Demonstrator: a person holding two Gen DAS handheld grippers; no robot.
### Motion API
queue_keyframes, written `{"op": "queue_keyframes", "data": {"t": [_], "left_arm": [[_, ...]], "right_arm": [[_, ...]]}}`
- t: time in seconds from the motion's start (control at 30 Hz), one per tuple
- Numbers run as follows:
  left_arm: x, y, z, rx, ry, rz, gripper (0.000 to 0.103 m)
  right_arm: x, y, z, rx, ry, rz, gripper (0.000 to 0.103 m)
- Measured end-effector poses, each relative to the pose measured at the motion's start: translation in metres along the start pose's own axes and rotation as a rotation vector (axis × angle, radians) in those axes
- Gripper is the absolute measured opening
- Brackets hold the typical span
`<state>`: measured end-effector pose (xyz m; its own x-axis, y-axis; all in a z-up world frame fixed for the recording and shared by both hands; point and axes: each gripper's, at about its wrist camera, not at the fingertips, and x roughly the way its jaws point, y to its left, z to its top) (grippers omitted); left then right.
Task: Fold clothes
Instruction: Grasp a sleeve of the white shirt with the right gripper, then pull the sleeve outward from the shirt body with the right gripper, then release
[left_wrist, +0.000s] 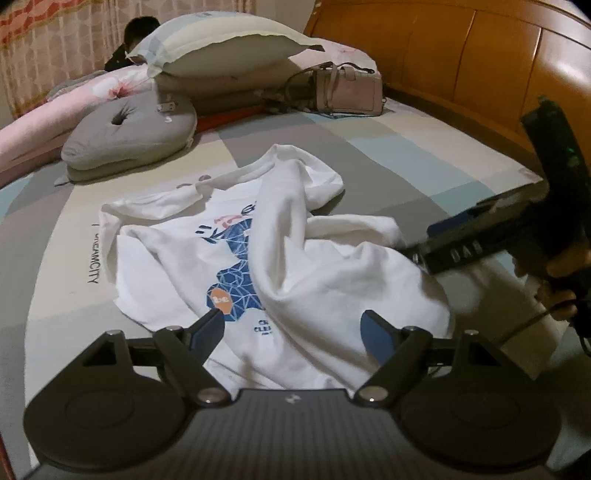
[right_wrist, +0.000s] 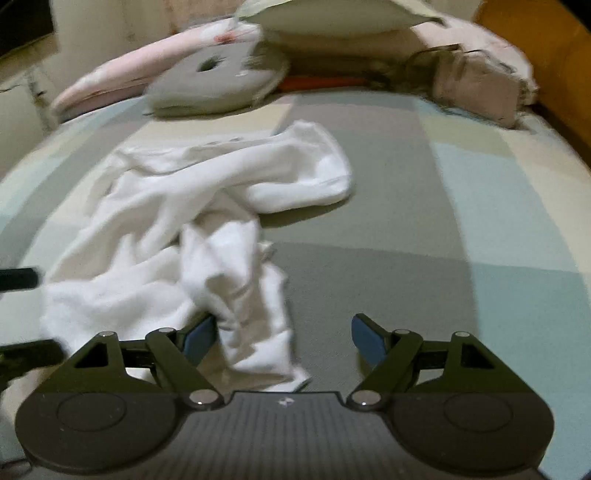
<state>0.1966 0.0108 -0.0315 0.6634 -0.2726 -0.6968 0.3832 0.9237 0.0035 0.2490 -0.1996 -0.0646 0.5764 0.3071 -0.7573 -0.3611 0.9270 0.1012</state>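
A white T-shirt (left_wrist: 314, 266) with a blue print lies crumpled on the patchwork bedsheet (left_wrist: 424, 162), its fabric twisted into a ridge down the middle. My left gripper (left_wrist: 293, 321) hovers open over the shirt's near hem, with cloth below its blue pads (left_wrist: 376, 332) but nothing pinched. In the right wrist view the same T-shirt (right_wrist: 177, 221) fills the left half. My right gripper (right_wrist: 284, 325) is open above the shirt's near right edge, the left pad over cloth and the right pad over bare sheet. A hand (left_wrist: 557, 295) holds that gripper at the right of the left wrist view.
A grey round cushion (left_wrist: 129, 133) lies beyond the shirt to the left, with stacked pillows (left_wrist: 221, 48) and a pink quilt (left_wrist: 44, 114) behind it. A pink handbag (left_wrist: 347, 92) sits at the back. The wooden headboard (left_wrist: 480, 55) borders the bed on the right.
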Motion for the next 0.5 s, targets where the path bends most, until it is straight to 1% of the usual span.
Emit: {"op": "queue_keyframes", "data": {"t": [0.03, 0.07, 0.13, 0.17, 0.23, 0.27, 0.3, 0.33, 0.4, 0.5], "left_arm": [[0.001, 0.000, 0.000, 0.001, -0.002, -0.001, 0.081], [0.003, -0.001, 0.001, 0.003, -0.002, 0.001, 0.081], [0.004, -0.005, 0.001, 0.008, -0.003, 0.005, 0.082], [0.003, -0.006, 0.001, 0.011, -0.004, 0.005, 0.082], [0.001, -0.010, 0.002, 0.017, -0.009, -0.003, 0.082], [0.000, -0.011, 0.002, 0.019, -0.011, -0.006, 0.082], [-0.001, -0.012, 0.002, 0.021, -0.012, -0.009, 0.082], [-0.001, -0.013, 0.003, 0.022, -0.013, -0.009, 0.082], [-0.001, -0.015, 0.003, 0.024, -0.011, -0.011, 0.082], [-0.001, -0.019, 0.004, 0.026, -0.009, -0.014, 0.082]], "right_arm": [[0.000, 0.001, -0.001, -0.009, 0.002, 0.020, 0.083], [0.002, 0.002, -0.002, -0.014, 0.006, 0.019, 0.081], [0.011, 0.004, -0.003, -0.023, 0.013, -0.001, 0.069], [0.015, 0.004, -0.003, -0.027, 0.017, -0.010, 0.066], [0.021, 0.004, -0.004, -0.024, 0.014, -0.019, 0.048], [0.020, 0.003, -0.004, -0.013, 0.006, -0.006, 0.041], [0.018, 0.003, -0.005, -0.012, -0.004, -0.001, 0.027], [0.015, 0.004, -0.005, -0.014, -0.014, 0.001, 0.017], [0.007, 0.004, -0.006, -0.021, -0.039, -0.006, 0.011], [-0.004, -0.006, -0.003, -0.016, -0.061, -0.046, 0.008]]}}
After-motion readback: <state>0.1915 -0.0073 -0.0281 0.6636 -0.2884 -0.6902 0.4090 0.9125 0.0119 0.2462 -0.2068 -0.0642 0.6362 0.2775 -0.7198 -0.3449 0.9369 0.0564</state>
